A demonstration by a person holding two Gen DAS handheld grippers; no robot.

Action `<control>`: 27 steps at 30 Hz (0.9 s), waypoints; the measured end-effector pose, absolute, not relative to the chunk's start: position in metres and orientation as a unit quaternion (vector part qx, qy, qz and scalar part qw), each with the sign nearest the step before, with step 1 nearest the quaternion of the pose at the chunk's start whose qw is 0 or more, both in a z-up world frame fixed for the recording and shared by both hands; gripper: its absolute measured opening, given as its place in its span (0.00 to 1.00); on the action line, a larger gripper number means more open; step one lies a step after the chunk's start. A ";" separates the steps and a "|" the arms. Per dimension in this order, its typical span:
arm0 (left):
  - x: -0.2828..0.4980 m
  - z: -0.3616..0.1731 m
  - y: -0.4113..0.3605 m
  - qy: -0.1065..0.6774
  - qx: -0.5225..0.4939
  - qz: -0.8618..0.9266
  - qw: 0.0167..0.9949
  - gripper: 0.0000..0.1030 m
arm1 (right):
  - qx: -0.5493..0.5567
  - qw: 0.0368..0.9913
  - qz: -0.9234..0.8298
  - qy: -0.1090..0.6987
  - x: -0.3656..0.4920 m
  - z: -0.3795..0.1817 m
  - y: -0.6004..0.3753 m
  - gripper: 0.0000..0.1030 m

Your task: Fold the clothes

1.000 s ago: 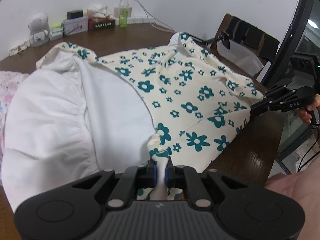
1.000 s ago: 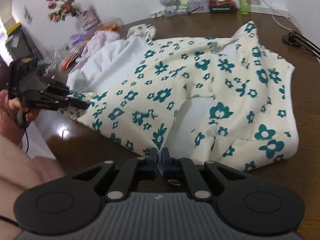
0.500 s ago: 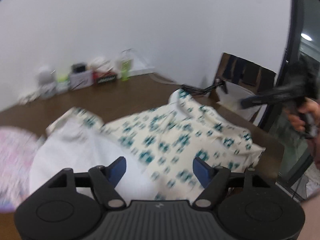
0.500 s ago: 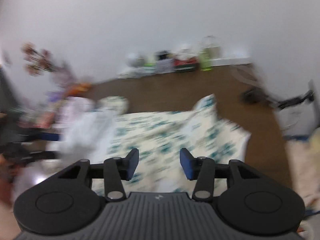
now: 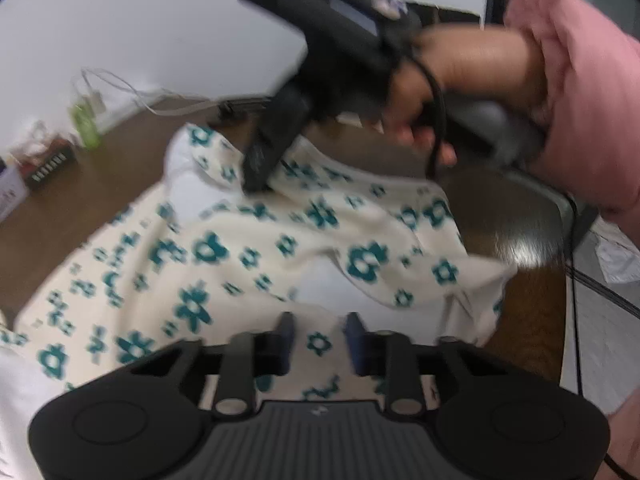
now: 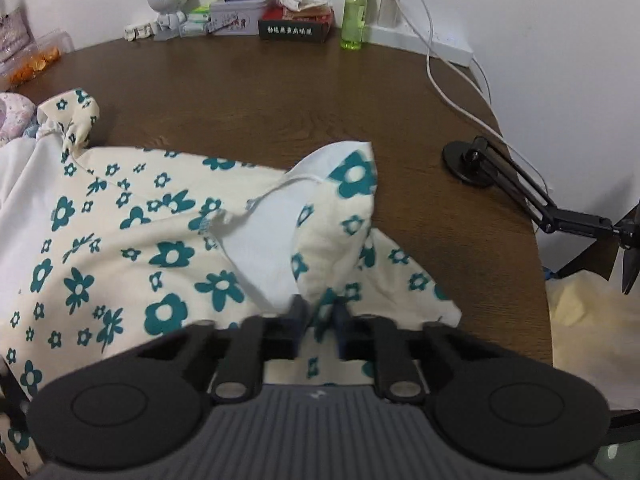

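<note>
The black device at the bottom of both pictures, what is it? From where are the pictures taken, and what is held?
No robot: a person holds a two-finger gripper in each hand, with a camera on each looking along its fingers. One picture comes from the left gripper, the other from the right gripper. A flowered garment lies on a table; a green bottle stands by the wall. The right gripper is shut on a fold of the garment. The left gripper's jaws are closing, cloth between them but not yet pinched. The left view shows the person's hand carrying the right gripper.

Right tool [image 6: 318, 312] pinching floral garment [image 6: 168, 248] fold, brown table [image 6: 280, 92], green bottle [image 6: 353, 16]
</note>
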State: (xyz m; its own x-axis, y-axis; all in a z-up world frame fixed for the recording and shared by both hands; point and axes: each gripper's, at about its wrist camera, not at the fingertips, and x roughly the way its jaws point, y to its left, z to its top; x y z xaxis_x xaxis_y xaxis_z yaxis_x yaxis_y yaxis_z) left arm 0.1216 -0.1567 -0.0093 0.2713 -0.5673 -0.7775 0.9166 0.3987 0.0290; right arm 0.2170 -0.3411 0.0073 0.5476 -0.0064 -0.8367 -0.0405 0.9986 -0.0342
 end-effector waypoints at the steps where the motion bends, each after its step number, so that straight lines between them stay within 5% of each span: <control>1: 0.120 -0.010 -0.156 0.350 0.248 -0.491 0.758 0.17 | -0.024 0.883 0.005 0.470 0.216 0.009 -0.346 0.04; 9: 0.111 -0.015 -0.146 0.340 0.238 -0.502 0.759 0.14 | -0.011 0.890 -0.009 0.455 0.222 0.008 -0.367 0.08; 11: 0.111 -0.015 -0.144 0.341 0.231 -0.502 0.760 0.14 | 0.008 0.893 -0.011 0.450 0.216 0.009 -0.370 0.38; 13: 0.111 -0.014 -0.141 0.342 0.225 -0.502 0.762 0.14 | 0.025 0.899 -0.005 0.437 0.203 0.017 -0.372 0.48; 23: 0.111 -0.016 -0.140 0.340 0.211 -0.492 0.773 0.16 | -0.031 0.881 0.046 0.471 0.114 0.008 -0.323 0.45; 27: 0.109 -0.015 -0.139 0.341 0.207 -0.486 0.778 0.16 | -0.033 0.879 0.044 0.474 0.099 0.003 -0.324 0.07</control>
